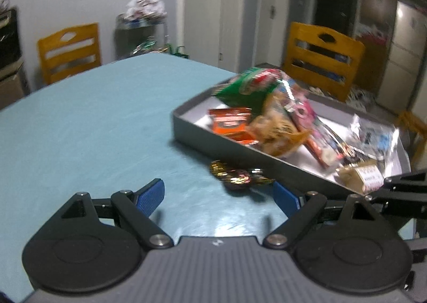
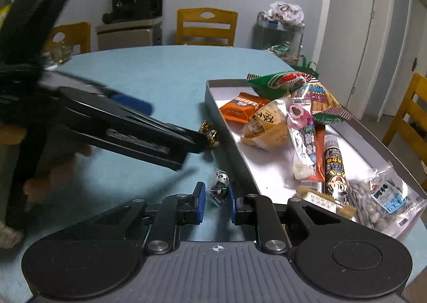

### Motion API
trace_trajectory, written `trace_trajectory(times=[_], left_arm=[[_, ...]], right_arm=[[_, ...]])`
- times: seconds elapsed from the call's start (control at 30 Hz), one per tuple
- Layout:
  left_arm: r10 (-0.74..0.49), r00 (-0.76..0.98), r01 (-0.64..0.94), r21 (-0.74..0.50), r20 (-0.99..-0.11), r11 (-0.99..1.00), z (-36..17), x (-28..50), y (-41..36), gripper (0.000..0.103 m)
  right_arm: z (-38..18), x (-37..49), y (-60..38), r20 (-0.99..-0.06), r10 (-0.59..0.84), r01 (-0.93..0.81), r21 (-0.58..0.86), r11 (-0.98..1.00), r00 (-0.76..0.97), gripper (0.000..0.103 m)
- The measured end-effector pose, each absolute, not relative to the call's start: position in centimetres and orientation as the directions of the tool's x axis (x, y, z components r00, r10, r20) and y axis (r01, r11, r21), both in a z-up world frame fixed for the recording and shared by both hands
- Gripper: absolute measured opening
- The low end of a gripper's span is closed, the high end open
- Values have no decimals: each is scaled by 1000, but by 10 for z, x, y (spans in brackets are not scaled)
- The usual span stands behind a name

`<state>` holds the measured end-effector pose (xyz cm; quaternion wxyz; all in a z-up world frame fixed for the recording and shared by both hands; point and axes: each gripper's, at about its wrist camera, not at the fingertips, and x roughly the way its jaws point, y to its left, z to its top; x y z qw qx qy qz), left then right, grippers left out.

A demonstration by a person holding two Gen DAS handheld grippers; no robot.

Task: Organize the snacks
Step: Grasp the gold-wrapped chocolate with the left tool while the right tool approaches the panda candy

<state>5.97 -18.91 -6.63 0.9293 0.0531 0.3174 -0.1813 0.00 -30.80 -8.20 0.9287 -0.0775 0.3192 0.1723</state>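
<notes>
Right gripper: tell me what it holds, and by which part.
The right gripper is shut on the small panda candy, its fingers pinching the wrapper's lower end; the panda face sticks out above them.

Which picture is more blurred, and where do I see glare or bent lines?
Left wrist view: blurred all over, the snack packets in the tray smeared; ceiling light glares on the table near the open left gripper. Right wrist view: sharper, packet print readable; only the left gripper crossing it is smeared. Both views: fisheye bends the table edge and door frames.
</notes>
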Motion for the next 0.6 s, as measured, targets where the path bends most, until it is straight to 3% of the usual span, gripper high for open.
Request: trace_trajectory(times=[0.3,0.47,0.6], left_arm=[[-269,728,388,56,-631,920,-83,78,-214,83],[-299,722,390,11,-624,921,-83,83,-203,42],[-304,723,374,-17,-620,927,-83,83,-193,23]], right_arm=[[-85,-10,-313,-603,307,-399,-21,917,737,20],[-85,-11,-309,-599,313,-400,-12,917,737,20],[-84,-10,-307,-599,313,-393,-4,919,737,20]])
